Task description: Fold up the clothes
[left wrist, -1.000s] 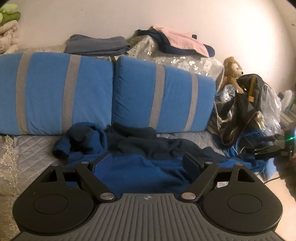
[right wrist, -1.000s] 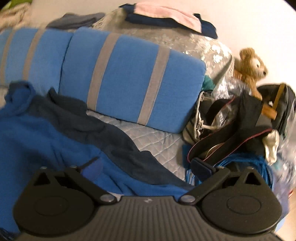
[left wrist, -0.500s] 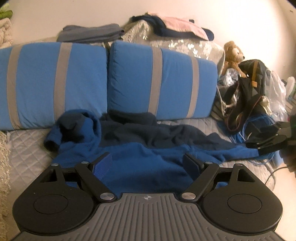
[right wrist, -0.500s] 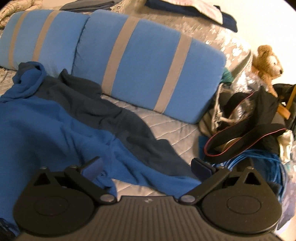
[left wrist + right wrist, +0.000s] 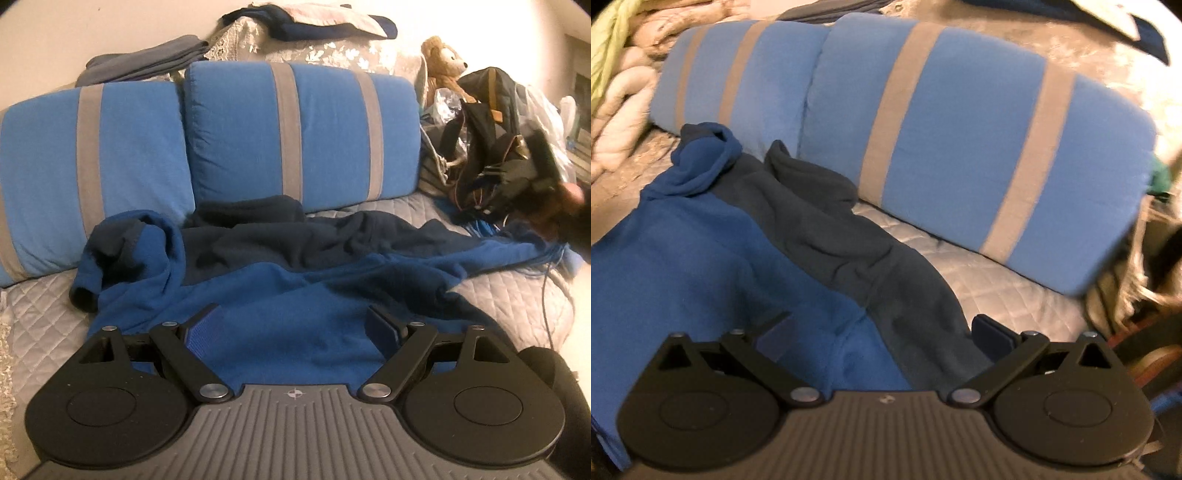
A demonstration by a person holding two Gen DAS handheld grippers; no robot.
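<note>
Both claws, left (image 5: 293,325) and right (image 5: 882,338), are brought lower over the crumpled two-tone blue fleece garment (image 5: 295,295), jaws spread, nothing grasped; folding is not yet begun.

I see a sofa with a grey quilted cover (image 5: 37,306) and two blue back cushions (image 5: 295,129) with grey stripes. Behind them I see a plain pale wall (image 5: 110,26), warmly lit. At the sofa's right end I see a teddy bear (image 5: 443,62) beside a dark bag (image 5: 487,96). Cream blankets (image 5: 620,103) pile up at its left end.
</note>
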